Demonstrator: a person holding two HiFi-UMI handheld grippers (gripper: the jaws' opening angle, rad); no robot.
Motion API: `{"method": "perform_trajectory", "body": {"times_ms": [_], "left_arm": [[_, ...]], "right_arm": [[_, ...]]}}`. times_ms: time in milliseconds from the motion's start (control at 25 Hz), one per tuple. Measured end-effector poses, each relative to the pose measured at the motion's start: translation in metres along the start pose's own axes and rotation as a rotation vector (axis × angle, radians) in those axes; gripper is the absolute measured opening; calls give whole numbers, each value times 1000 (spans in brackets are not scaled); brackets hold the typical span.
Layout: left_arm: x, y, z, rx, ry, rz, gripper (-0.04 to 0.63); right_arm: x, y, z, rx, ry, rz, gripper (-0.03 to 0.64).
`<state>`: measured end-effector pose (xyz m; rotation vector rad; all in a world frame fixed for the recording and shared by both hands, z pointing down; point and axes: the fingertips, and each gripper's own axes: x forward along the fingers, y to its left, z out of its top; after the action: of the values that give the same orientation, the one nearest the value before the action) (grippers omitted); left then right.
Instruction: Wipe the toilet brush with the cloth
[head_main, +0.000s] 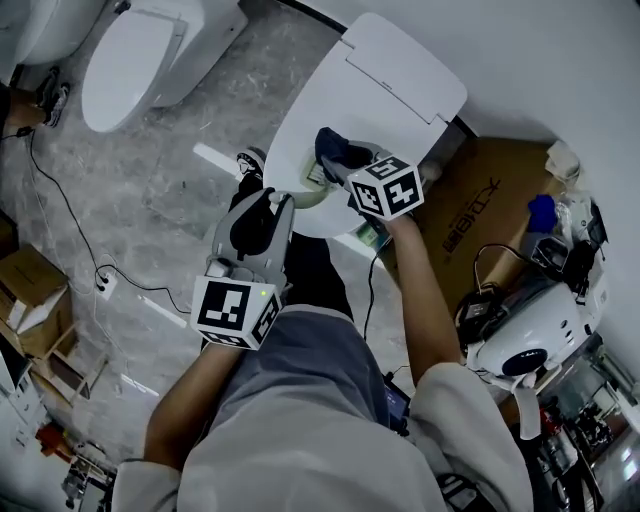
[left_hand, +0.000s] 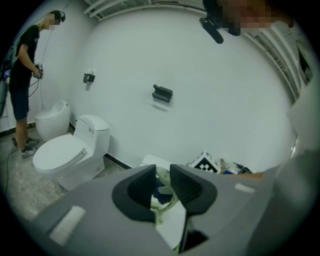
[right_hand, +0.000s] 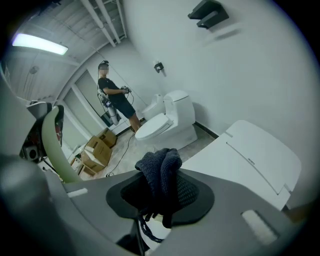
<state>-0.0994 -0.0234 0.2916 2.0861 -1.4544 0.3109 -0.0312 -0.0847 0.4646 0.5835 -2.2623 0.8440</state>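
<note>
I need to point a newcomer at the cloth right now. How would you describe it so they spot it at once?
Start at the big white toilet with the closed lid at the centre of the head view. Over its front edge the right gripper pinches a bunched cloth. It is dark blue and knitted, unlike the pale green toilet brush beside it.
</note>
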Motion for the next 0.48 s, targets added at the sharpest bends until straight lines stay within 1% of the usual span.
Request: {"method": "perform_trajectory", "body": {"times_ms": [120,480], "left_arm": [[1,2,0,-6,-4,-2,0],[3,4,4,-23,-19,-3,0]], "right_arm": [[17,-1,-8,-24,54,23,100],[57,1,-23,-51,144,130,100]]}}
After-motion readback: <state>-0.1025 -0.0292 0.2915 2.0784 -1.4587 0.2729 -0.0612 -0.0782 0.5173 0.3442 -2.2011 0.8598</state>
